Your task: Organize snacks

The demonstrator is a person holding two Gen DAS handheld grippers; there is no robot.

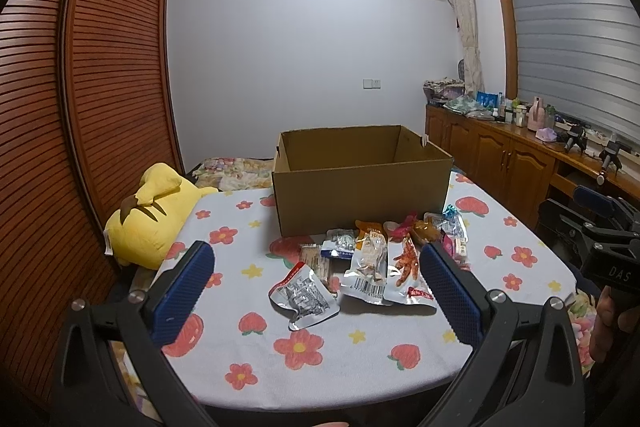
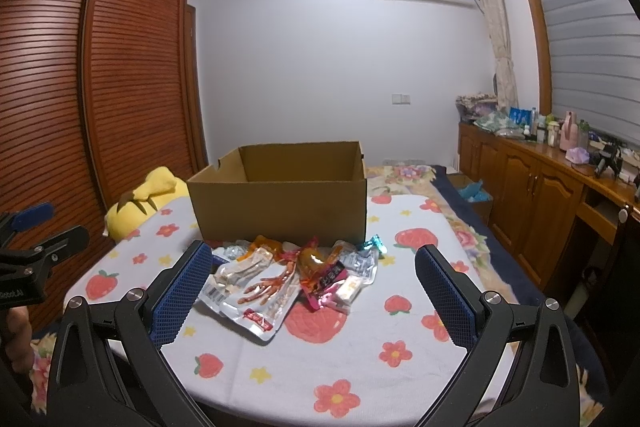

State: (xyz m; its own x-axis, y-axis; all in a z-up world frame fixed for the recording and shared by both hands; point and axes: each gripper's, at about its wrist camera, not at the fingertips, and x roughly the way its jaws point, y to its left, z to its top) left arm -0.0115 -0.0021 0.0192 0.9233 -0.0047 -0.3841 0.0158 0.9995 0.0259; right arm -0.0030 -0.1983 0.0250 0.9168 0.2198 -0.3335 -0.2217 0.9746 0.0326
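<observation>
left wrist view: the left gripper [image 1: 316, 291] hangs wide and empty above the flowered cloth [image 1: 256, 367], snacks [image 1: 372, 259] heaped just before the open box [image 1: 360, 203], a yellow plush [image 1: 152, 215] at left. right wrist view: the right gripper [image 2: 312, 291] is spread wide too, empty, over the same snacks [image 2: 296, 279] by the box [image 2: 280, 207].

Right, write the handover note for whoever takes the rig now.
Left gripper: open, empty, hovering over the near edge of the table.
Right gripper: open, empty, likewise.
Box: open-topped, at the far side of the table; no snacks visible inside, though its floor is hidden.
Snacks: all in a loose pile on the table just in front of the box.
Done: nothing visibly packed.
Left: pick up each packet and place it in the box.
</observation>
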